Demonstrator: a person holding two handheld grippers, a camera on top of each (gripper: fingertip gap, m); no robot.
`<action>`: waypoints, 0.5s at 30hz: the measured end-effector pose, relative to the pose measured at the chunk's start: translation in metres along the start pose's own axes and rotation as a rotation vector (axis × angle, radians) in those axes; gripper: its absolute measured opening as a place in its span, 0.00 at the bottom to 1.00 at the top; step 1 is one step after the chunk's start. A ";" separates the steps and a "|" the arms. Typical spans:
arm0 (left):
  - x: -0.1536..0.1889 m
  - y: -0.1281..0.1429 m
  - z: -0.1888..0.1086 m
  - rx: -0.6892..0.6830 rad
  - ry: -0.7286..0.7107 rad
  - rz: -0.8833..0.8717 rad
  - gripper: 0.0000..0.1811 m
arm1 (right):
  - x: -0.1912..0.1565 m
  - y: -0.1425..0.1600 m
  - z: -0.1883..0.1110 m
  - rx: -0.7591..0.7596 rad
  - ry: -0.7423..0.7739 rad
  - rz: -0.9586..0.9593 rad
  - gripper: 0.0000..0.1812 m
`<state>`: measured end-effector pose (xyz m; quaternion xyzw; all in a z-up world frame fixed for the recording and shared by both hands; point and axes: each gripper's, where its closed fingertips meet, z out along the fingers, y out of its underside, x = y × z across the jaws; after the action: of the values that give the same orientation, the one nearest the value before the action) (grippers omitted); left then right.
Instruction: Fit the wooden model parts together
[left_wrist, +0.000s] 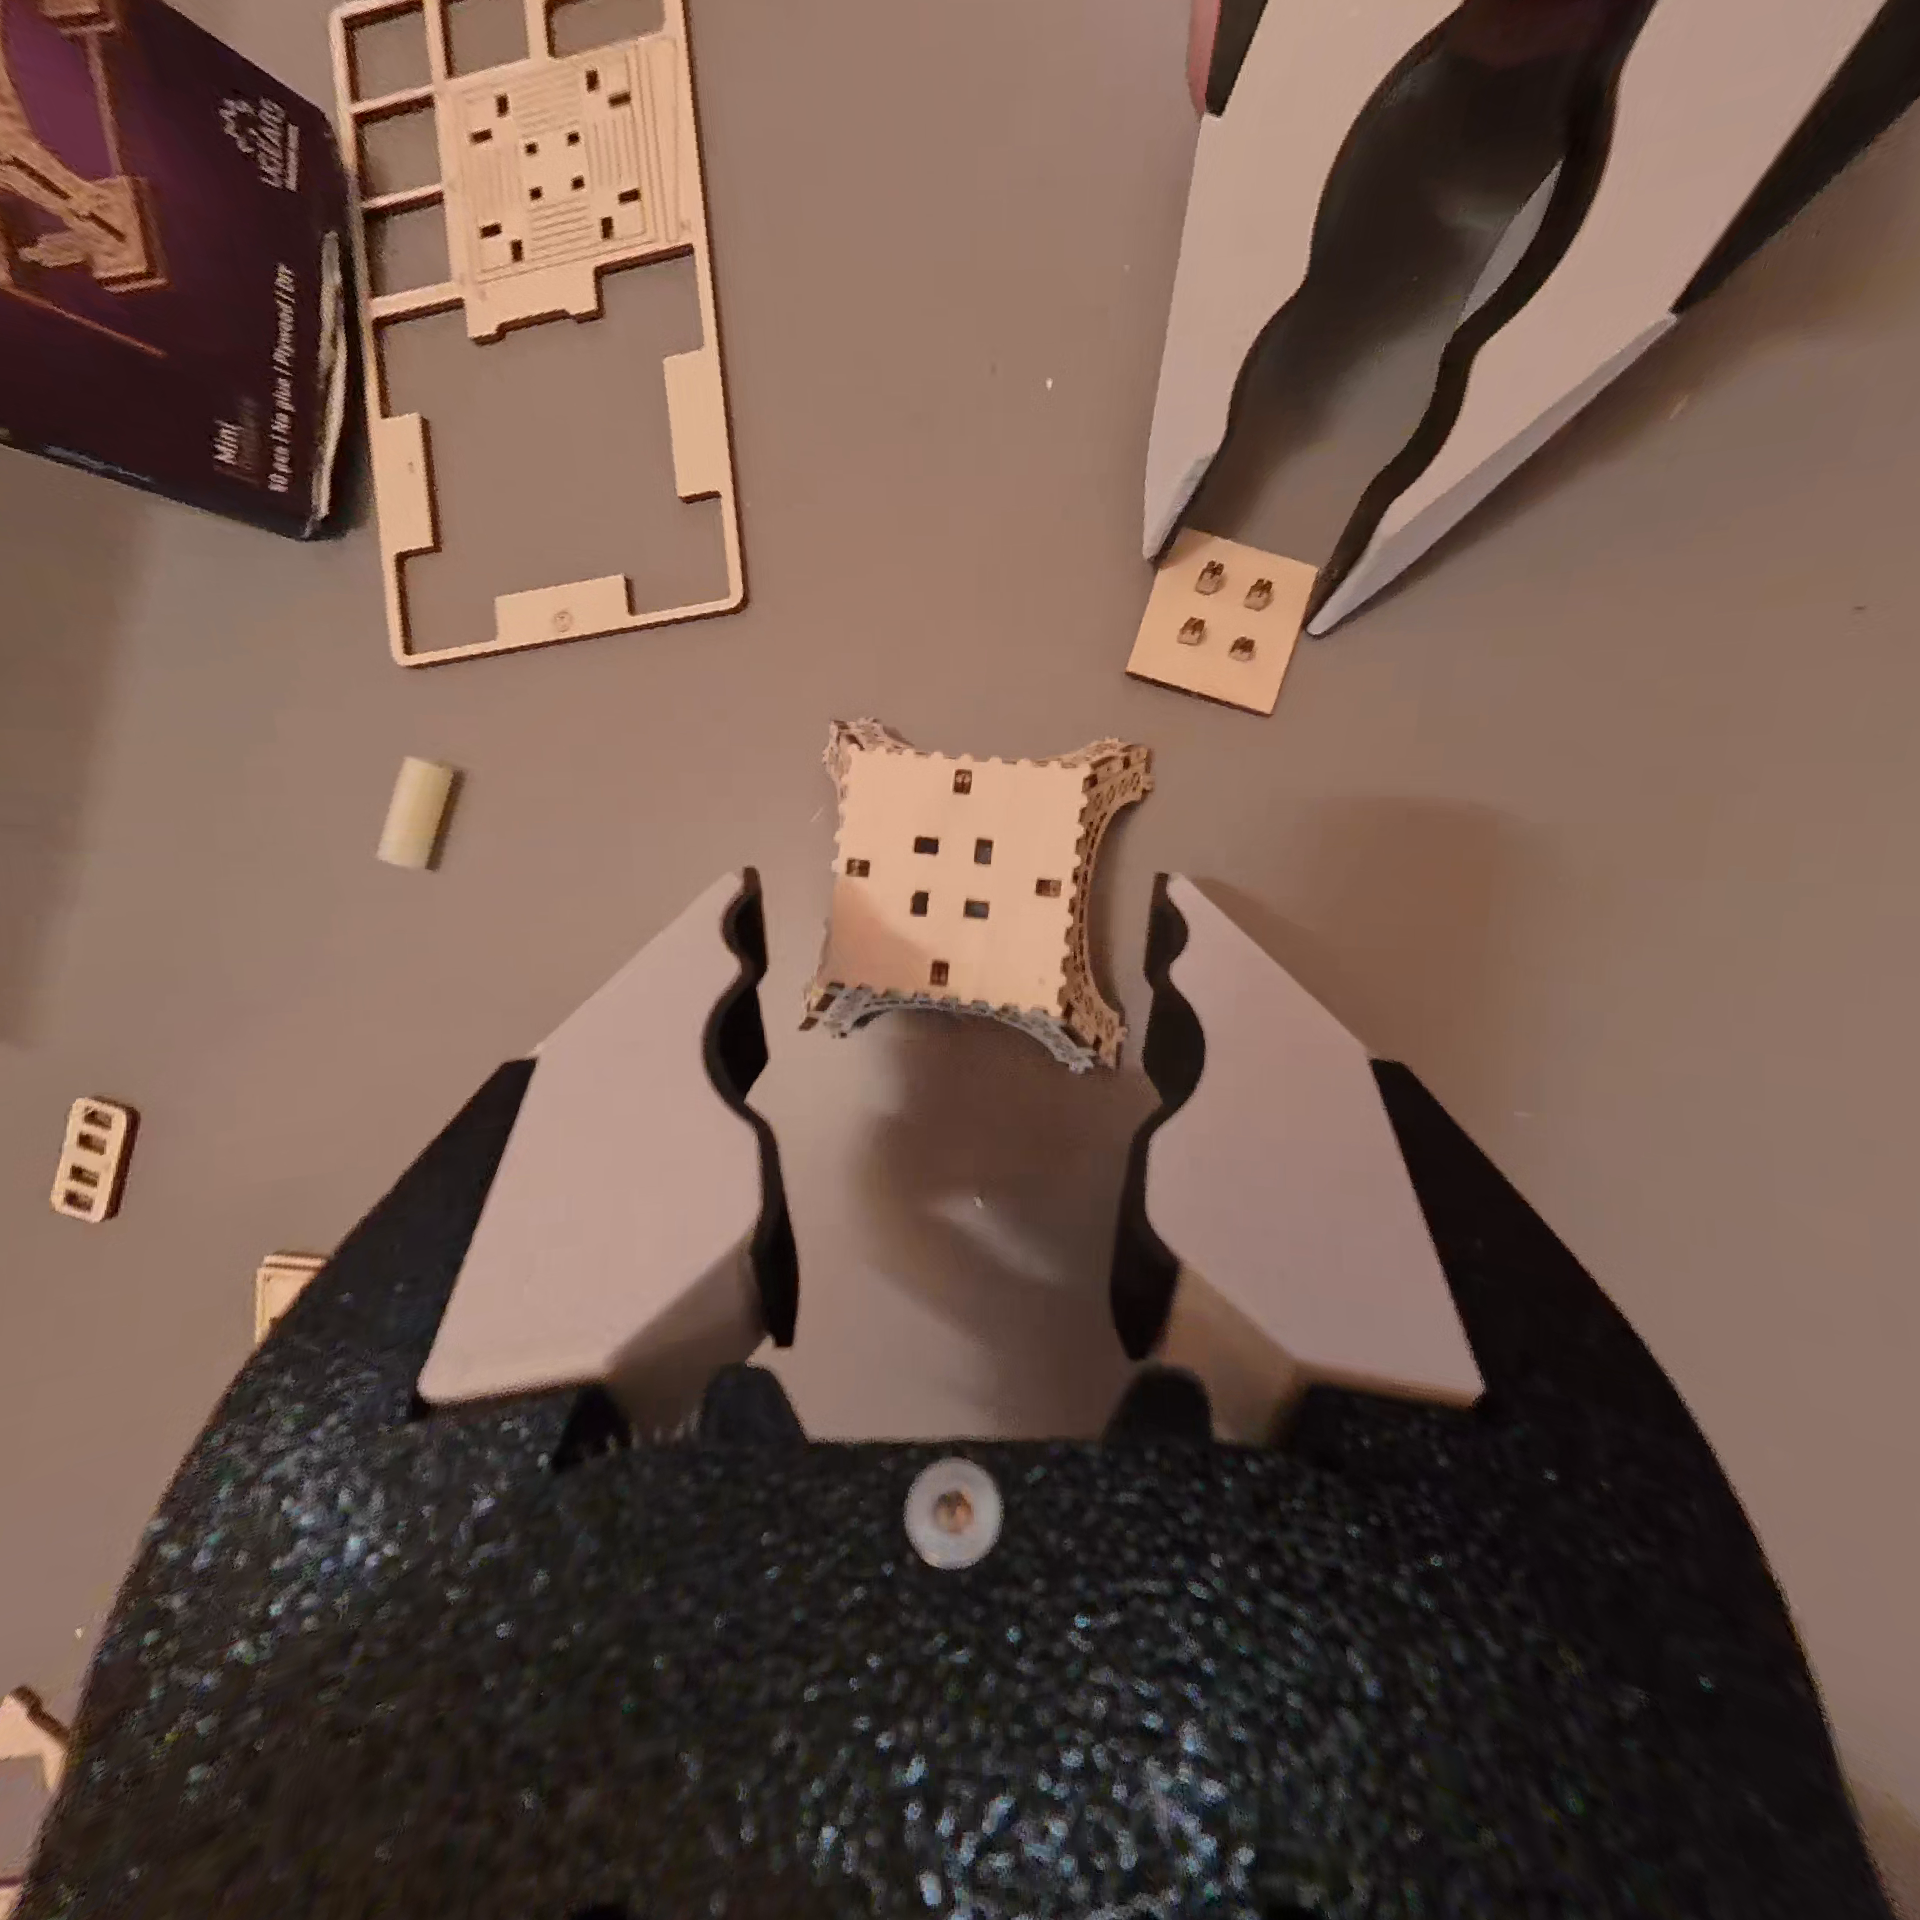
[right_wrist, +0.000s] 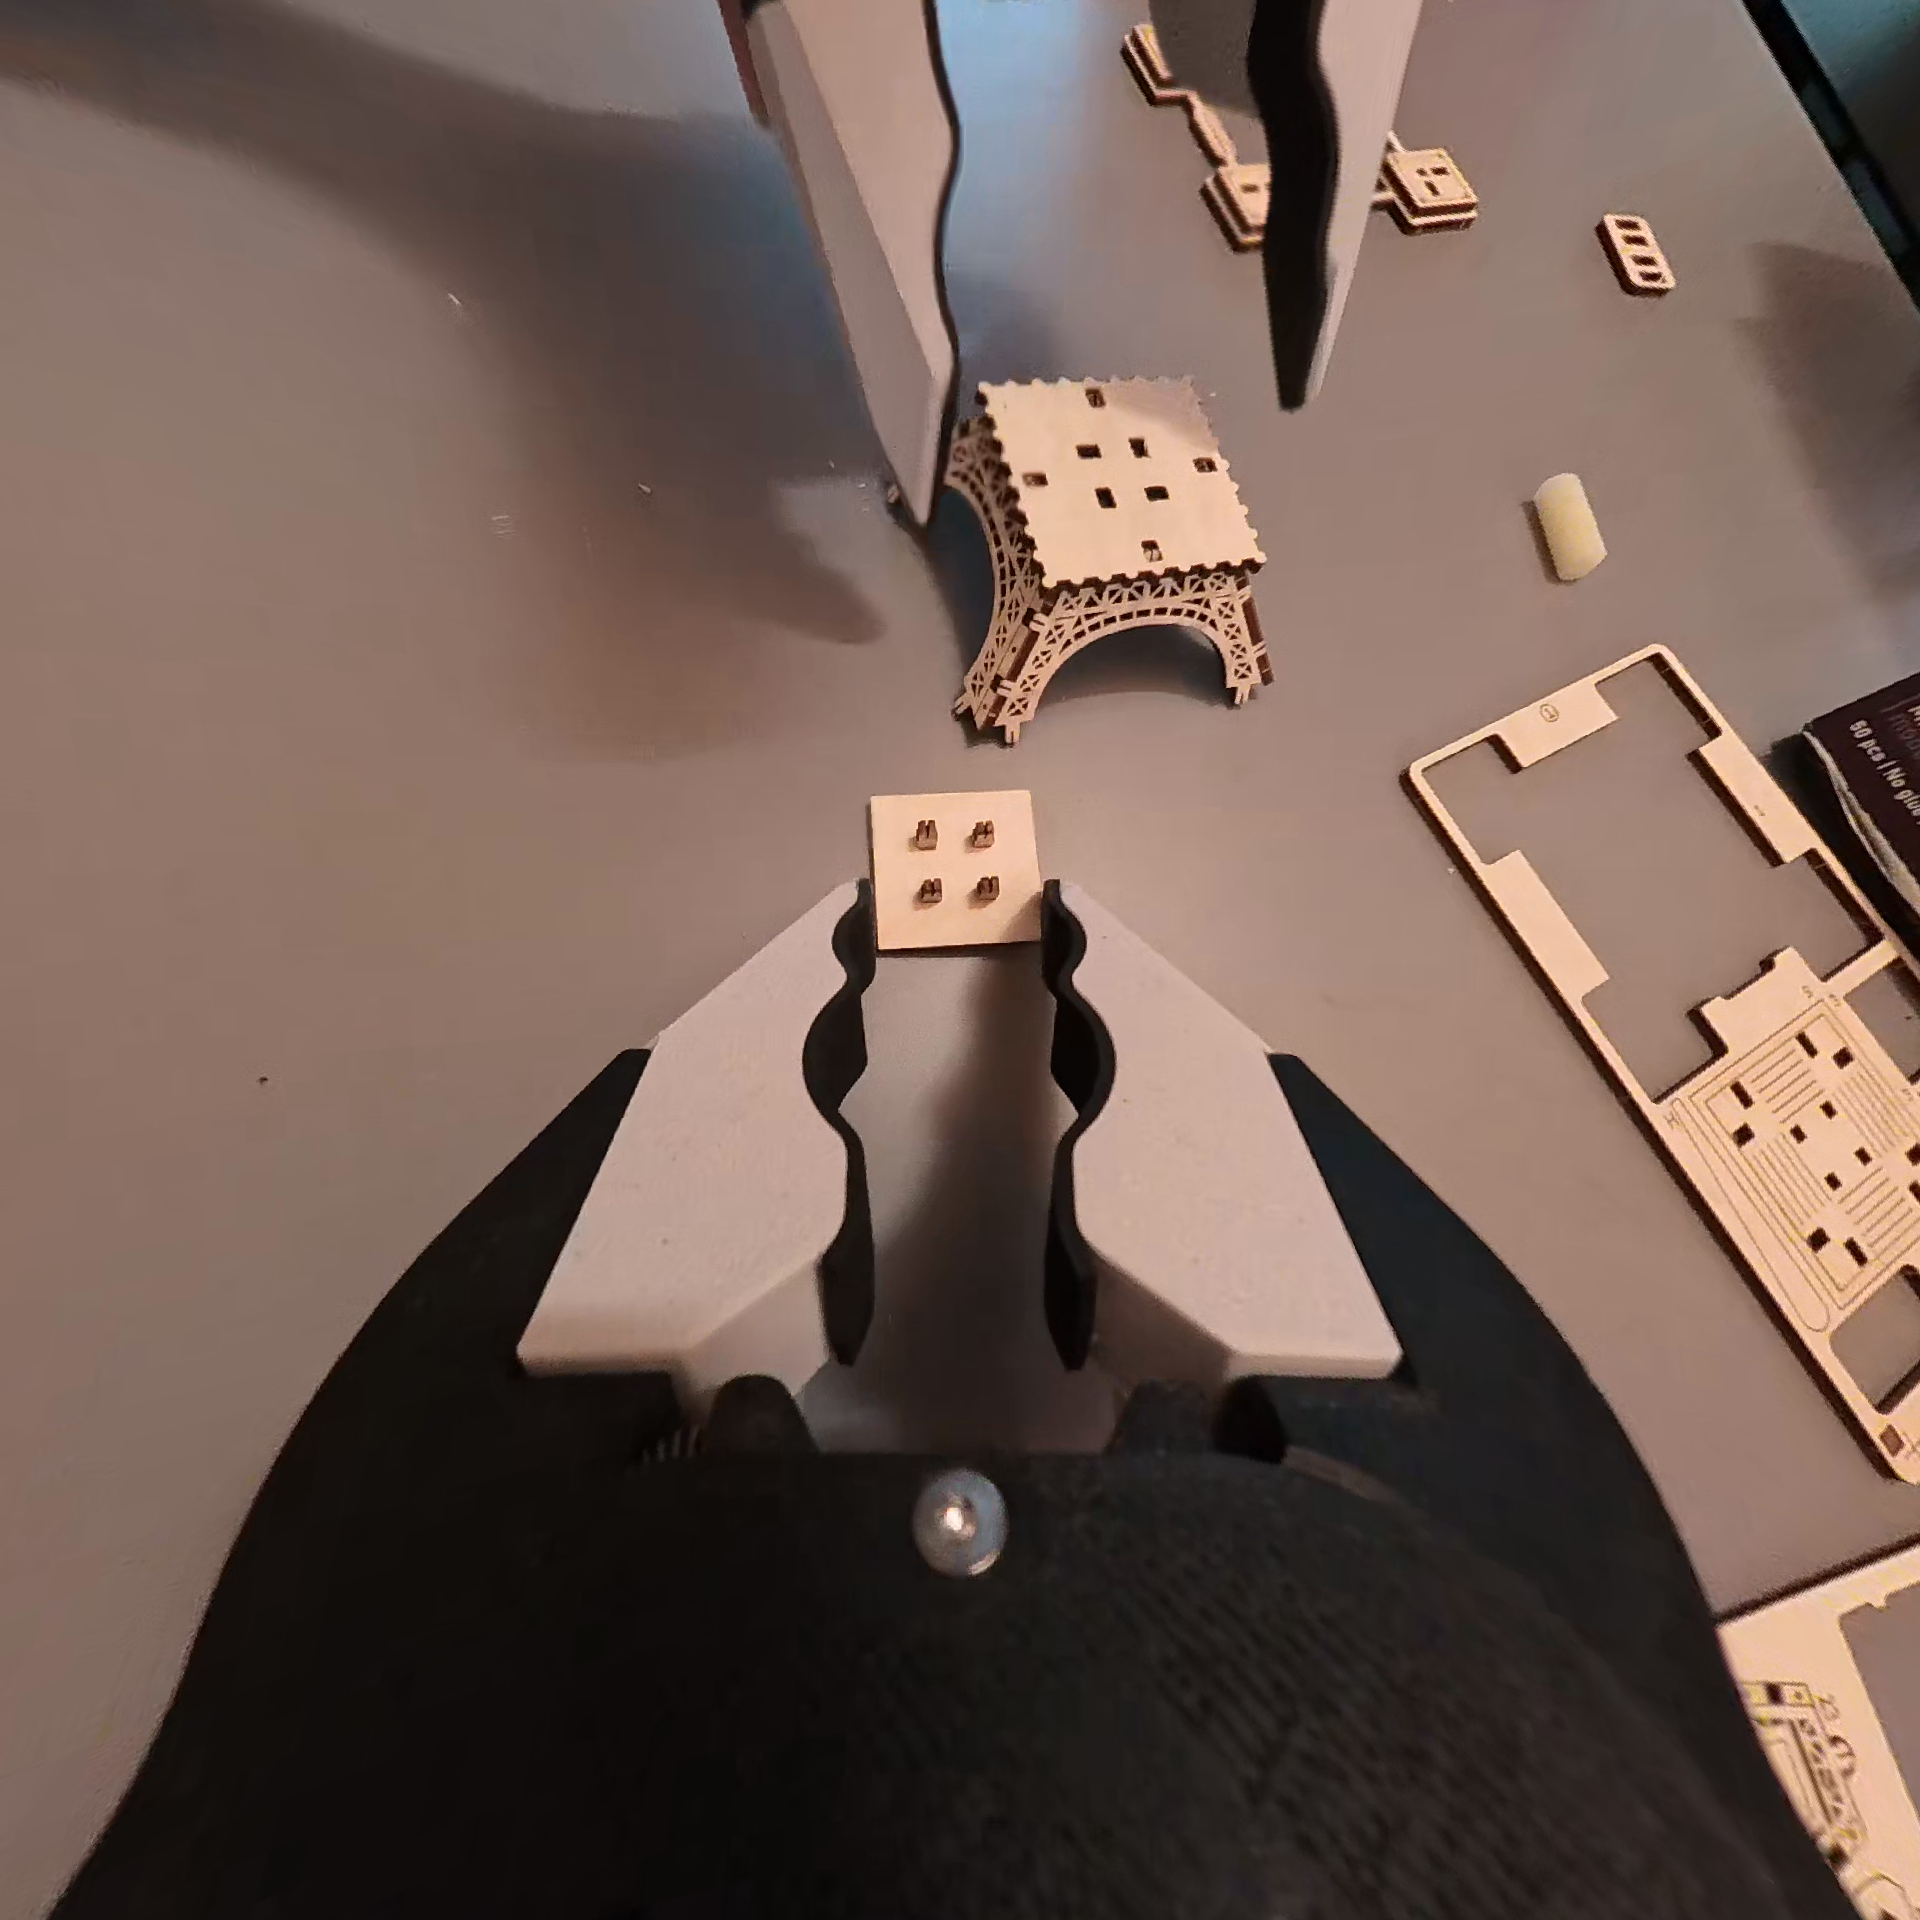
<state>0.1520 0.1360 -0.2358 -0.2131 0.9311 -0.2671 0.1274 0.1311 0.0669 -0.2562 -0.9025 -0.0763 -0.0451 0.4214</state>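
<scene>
- My right tongs (right_wrist: 954, 894) straddle the near edge of the peg plate (right_wrist: 954, 871), parted, not clearly clamped.
- Plate lies flat on the desk (right_wrist: 416, 831), just before the tower base (right_wrist: 1117, 499).
- Left tongs (left_wrist: 954, 894) open around the base, nearer it.

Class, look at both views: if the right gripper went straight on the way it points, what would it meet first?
Probably the small wooden square with four pegs, lying flat at the tips of the right gripper.
</scene>
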 end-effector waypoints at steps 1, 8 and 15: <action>0.001 0.001 0.003 -0.023 0.005 0.002 0.34 | 0.000 0.000 0.000 0.005 -0.002 0.002 0.16; 0.002 0.001 0.001 -0.062 -0.032 0.038 0.27 | -0.001 0.000 -0.002 0.009 -0.002 0.002 0.21; 0.009 -0.092 -0.037 0.693 0.150 -0.417 0.27 | 0.046 -0.036 -0.064 0.356 0.186 0.103 0.33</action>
<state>0.1609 0.0780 -0.1556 -0.3216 0.7295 -0.5999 0.0666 0.1693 0.0455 -0.1811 -0.8085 0.0026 -0.0923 0.5812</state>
